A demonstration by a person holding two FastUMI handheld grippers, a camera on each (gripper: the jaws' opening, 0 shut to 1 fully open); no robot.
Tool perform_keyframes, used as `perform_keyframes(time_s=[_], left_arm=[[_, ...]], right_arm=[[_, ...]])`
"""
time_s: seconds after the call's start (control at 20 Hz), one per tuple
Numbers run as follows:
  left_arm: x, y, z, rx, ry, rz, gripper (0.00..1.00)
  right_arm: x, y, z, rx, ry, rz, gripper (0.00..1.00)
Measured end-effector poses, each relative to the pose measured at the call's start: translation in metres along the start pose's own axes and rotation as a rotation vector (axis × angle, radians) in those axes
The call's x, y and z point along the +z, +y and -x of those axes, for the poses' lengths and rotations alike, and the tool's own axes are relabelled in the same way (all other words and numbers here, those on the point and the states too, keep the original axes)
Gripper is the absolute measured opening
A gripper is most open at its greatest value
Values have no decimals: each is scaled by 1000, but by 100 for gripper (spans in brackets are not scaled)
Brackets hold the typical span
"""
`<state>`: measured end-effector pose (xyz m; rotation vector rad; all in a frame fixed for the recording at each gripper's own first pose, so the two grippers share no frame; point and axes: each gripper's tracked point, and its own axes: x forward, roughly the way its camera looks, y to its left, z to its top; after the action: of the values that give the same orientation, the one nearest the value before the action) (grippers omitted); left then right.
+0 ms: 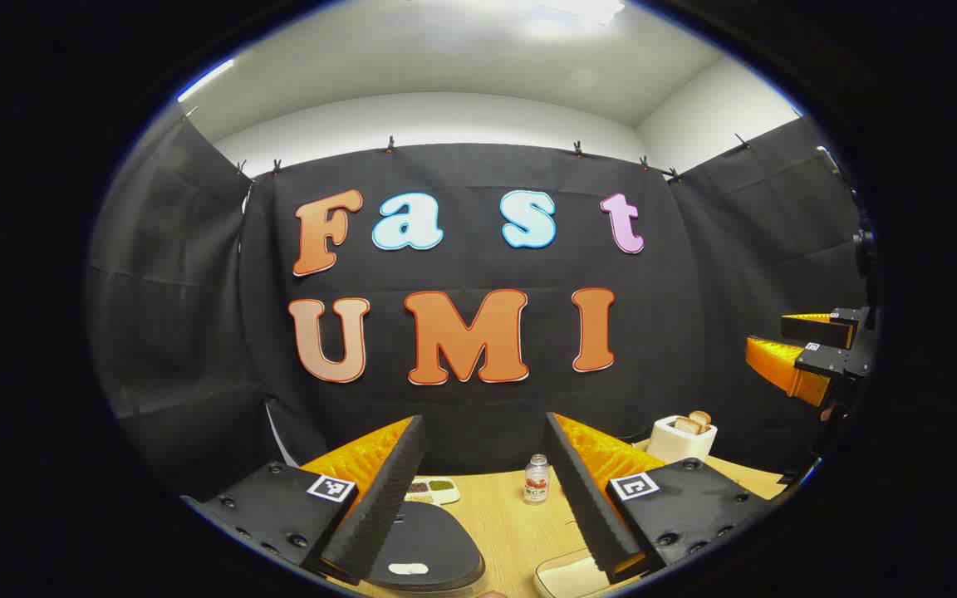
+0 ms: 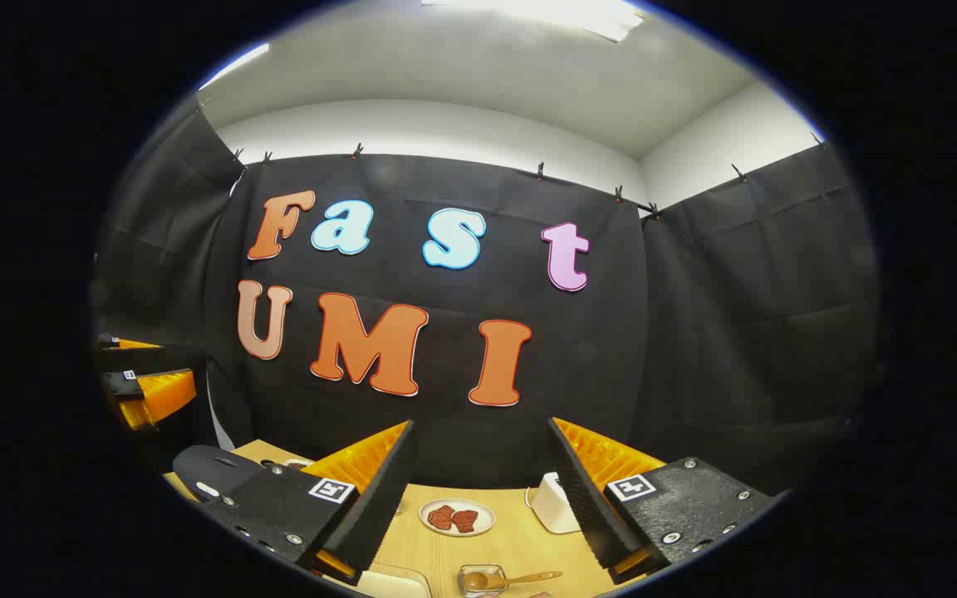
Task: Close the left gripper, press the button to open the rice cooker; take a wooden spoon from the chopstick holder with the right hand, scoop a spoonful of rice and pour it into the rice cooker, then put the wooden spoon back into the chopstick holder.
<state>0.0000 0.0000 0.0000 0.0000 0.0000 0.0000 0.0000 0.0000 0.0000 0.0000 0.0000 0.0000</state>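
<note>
Left gripper point(image 1: 485, 490): fingers spread wide, nothing between them, held up above the table point(image 1: 520, 531). Just beyond and below its left finger, the rice cooker point(image 1: 433, 544) with dark lid down, pale button patch on the near side of the lid. Behind the cooker, a divided white dish point(image 1: 433, 490) with green and brownish grains in separate compartments. Between the fingers farther back, a small clear bottle point(image 1: 536, 479), upright. By the right finger at bottom edge, a pale tray rim point(image 1: 557, 573); contents cannot be told. Far right, a white toaster point(image 1: 682, 438) with bread slices standing in its slots.

Right gripper point(image 2: 483, 498): fingers likewise apart, gripping nothing. Seen also at the right edge of the left gripper view, raised clear of the table. Directly below the gap, at the near edge, a small clear container point(image 2: 481, 580) with the wooden spoon point(image 2: 520, 577) lying in it, handle pointing right. Beyond, a white plate point(image 2: 457, 517) holding two reddish-brown pieces. The toaster sits just beside the right finger.

Open wood surface lies between plate and container.
</note>
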Motion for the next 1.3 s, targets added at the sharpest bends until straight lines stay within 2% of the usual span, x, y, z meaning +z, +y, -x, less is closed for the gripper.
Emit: perform_keyframes(time_s=[0.5, 0.55, 0.6, 0.65, 0.7, 0.75, 0.85, 1.05, 1.1, 1.3], left_arm=[[11, -22, -3, 28, -23, -33, 92], [12, -23, -3, 31, -24, -34, 98], [13, -23, -4, 33, -26, -34, 98], [13, -23, -4, 36, -27, -35, 98], [13, -22, -5, 44, -29, -34, 92], [12, -21, -6, 51, -27, -34, 100], [8, -21, -9, 64, -15, -29, 92], [0, -18, -11, 116, 23, -7, 96], [0, -17, -11, 137, 28, 0, 98], [4, -21, -12, 185, 36, 17, 98]], right_arm=[[-1, -8, -11, 52, -2, -28, 97], [0, -7, -13, 57, -3, -36, 97], [1, -6, -14, 61, -6, -45, 93], [0, -8, -15, 62, -6, -53, 95], [0, -9, -16, 65, -6, -62, 95], [-1, -10, -16, 69, -7, -72, 95], [-4, -14, -19, 69, -12, -82, 95], [-16, -28, -24, 75, -1, -100, 97], [-18, -30, -26, 85, -4, -110, 95], [-20, -46, -37, 127, -18, -110, 97]])
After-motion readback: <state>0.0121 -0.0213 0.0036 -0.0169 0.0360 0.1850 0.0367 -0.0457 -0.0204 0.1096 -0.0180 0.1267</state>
